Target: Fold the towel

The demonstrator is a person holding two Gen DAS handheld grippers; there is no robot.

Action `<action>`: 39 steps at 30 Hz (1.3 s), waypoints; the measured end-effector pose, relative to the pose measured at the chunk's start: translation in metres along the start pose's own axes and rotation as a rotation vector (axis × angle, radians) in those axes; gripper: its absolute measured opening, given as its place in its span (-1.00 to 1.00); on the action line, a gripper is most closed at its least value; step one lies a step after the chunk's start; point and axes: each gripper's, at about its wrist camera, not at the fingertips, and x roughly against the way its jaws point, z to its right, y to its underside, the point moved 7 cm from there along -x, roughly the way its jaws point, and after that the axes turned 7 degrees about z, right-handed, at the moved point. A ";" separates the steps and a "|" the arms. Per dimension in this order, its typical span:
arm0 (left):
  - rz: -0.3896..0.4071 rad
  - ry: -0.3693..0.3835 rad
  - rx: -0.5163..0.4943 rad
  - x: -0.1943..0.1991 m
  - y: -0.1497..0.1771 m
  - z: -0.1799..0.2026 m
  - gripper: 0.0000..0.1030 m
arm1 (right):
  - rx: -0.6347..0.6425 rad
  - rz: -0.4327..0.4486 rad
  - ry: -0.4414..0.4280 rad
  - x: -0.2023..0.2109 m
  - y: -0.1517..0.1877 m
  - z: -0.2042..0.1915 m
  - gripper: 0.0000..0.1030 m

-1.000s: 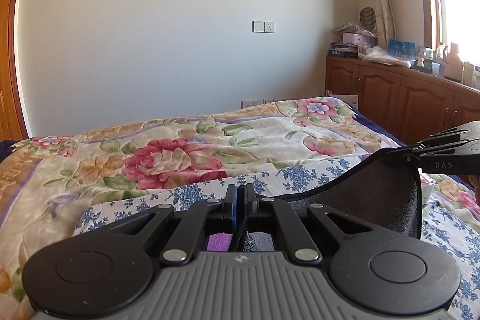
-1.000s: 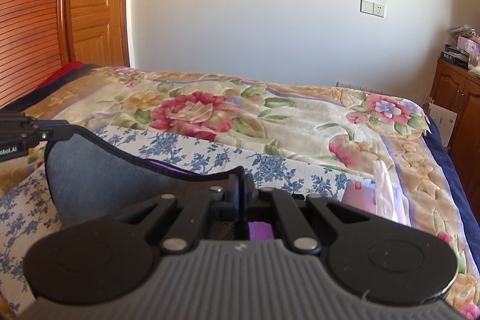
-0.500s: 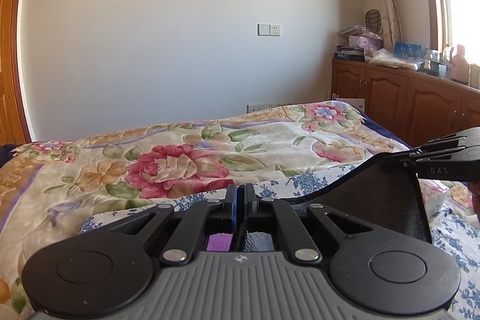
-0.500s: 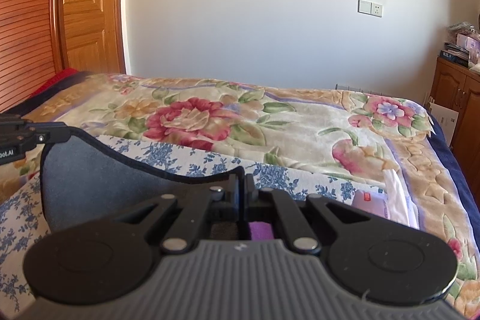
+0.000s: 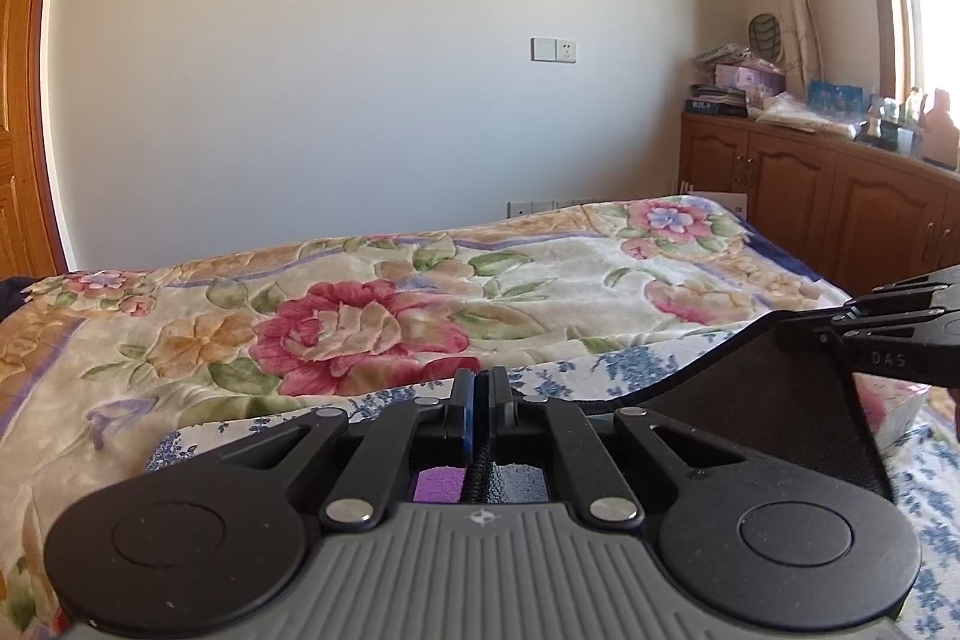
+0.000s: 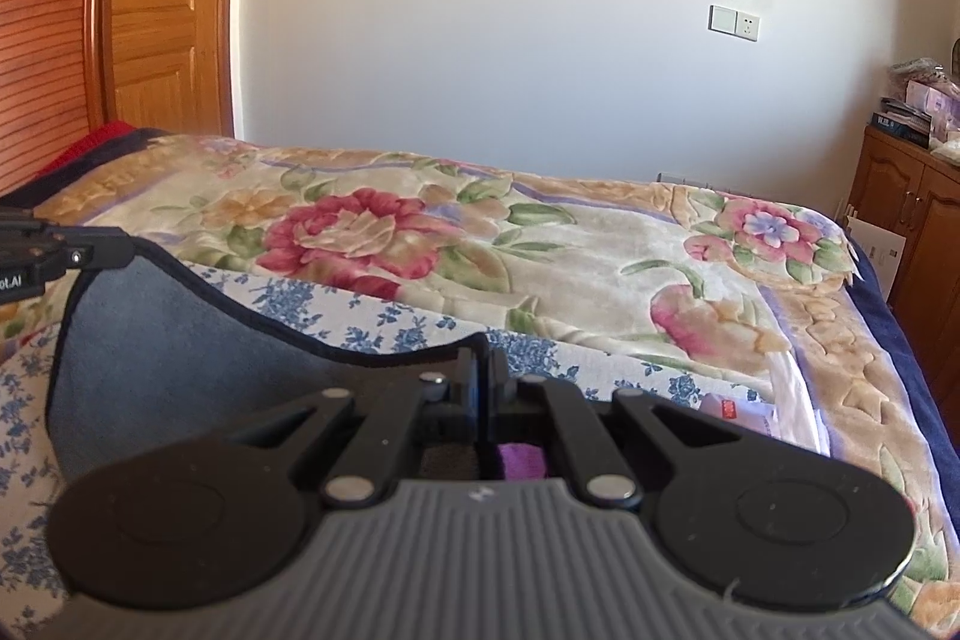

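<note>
Towel (image 6: 180, 334) risks: it hangs stretched between two hand-held grippers above a bed, so if either pinch loosens, that corner would likely drop and the fold would go crooked. Uneven height between the two corners could also skew the edges.

In the left wrist view, the left gripper (image 5: 478, 397) sits at lower centre, fingers pressed together on the towel's edge. The right gripper (image 5: 786, 331) enters from the right edge, pinching the other corner.

The towel is dark grey-blue with a darker bound hem. Its top edge sags in a shallow curve between the grippers. It hangs over a blue-flowered white sheet (image 6: 384, 316), with a floral blanket (image 6: 420, 232) filling the middle of the frame beyond.
</note>
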 end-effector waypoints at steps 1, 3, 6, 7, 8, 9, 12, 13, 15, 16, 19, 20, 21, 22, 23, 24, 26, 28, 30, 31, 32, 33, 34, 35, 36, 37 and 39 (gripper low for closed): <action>-0.002 -0.005 -0.003 -0.003 0.002 -0.002 -0.90 | 0.003 -0.001 0.004 -0.002 0.001 0.001 -0.93; -0.008 -0.012 -0.009 -0.008 0.005 -0.005 -0.90 | 0.005 -0.005 0.011 -0.006 0.004 0.003 -0.93; -0.014 -0.023 0.002 -0.016 0.011 -0.011 -0.90 | 0.016 -0.017 0.019 -0.013 0.008 0.003 -0.93; -0.019 -0.025 0.008 -0.018 0.013 -0.013 -0.90 | 0.018 -0.021 0.020 -0.015 0.010 0.003 -0.93; -0.024 -0.026 0.011 -0.021 0.015 -0.014 -0.90 | 0.019 -0.024 0.022 -0.017 0.011 0.002 -0.93; -0.028 -0.026 0.010 -0.023 0.017 -0.015 -0.90 | 0.021 -0.027 0.023 -0.018 0.012 0.002 -0.93; -0.032 -0.034 -0.015 -0.027 0.021 -0.015 -0.90 | 0.031 -0.046 0.023 -0.024 0.017 -0.001 -0.93; -0.034 -0.037 -0.018 -0.029 0.022 -0.015 -0.90 | 0.037 -0.056 0.024 -0.027 0.019 -0.002 -0.93; -0.035 -0.042 -0.021 -0.032 0.024 -0.016 -0.90 | 0.052 -0.066 0.029 -0.031 0.021 -0.003 -0.93; -0.035 -0.045 -0.022 -0.033 0.025 -0.016 -0.90 | 0.055 -0.070 0.030 -0.032 0.022 -0.004 -0.93; -0.041 -0.051 -0.033 -0.038 0.027 -0.017 -0.90 | 0.068 -0.085 0.039 -0.036 0.025 -0.004 -0.93; -0.043 -0.052 -0.039 -0.039 0.028 -0.016 -0.90 | 0.073 -0.089 0.045 -0.037 0.026 -0.003 -0.93; -0.045 -0.053 -0.043 -0.041 0.028 -0.016 -0.90 | 0.076 -0.094 0.051 -0.039 0.027 -0.003 -0.93; -0.047 -0.054 -0.046 -0.043 0.029 -0.016 -0.90 | 0.076 -0.100 0.056 -0.040 0.029 -0.002 -0.93; -0.050 -0.058 -0.054 -0.045 0.029 -0.016 -0.90 | 0.072 -0.107 0.060 -0.041 0.030 -0.001 -0.93; -0.056 -0.061 -0.065 -0.046 0.031 -0.016 -0.90 | 0.068 -0.114 0.063 -0.041 0.031 0.000 -0.93; -0.073 -0.061 -0.096 -0.051 0.035 -0.015 -0.90 | 0.070 -0.128 0.069 -0.043 0.033 0.000 -0.93; -0.082 -0.065 -0.132 -0.054 0.039 -0.015 -0.89 | 0.078 -0.138 0.072 -0.044 0.035 -0.001 -0.93; -0.092 -0.067 -0.151 -0.058 0.043 -0.015 -0.89 | 0.080 -0.145 0.074 -0.046 0.037 -0.001 -0.93; -0.099 -0.068 -0.155 -0.060 0.045 -0.015 -0.89 | 0.080 -0.151 0.075 -0.048 0.038 -0.001 -0.93; -0.107 -0.067 -0.161 -0.062 0.047 -0.015 -0.89 | 0.081 -0.157 0.076 -0.049 0.040 -0.002 -0.93; -0.113 -0.069 -0.167 -0.064 0.049 -0.015 -0.89 | 0.084 -0.162 0.077 -0.050 0.041 -0.002 -0.93; -0.120 -0.070 -0.170 -0.066 0.052 -0.015 -0.89 | 0.089 -0.164 0.079 -0.051 0.043 -0.003 -0.93; -0.125 -0.072 -0.168 -0.067 0.054 -0.015 -0.89 | 0.092 -0.165 0.079 -0.052 0.043 -0.004 -0.93; -0.130 -0.073 -0.164 -0.069 0.056 -0.015 -0.89 | 0.094 -0.165 0.081 -0.052 0.044 -0.004 -0.93; -0.132 -0.074 -0.161 -0.070 0.057 -0.015 -0.89 | 0.095 -0.162 0.082 -0.053 0.044 -0.004 -0.93; -0.128 -0.079 -0.161 -0.071 0.057 -0.015 -0.89 | 0.092 -0.160 0.080 -0.053 0.045 -0.004 -0.93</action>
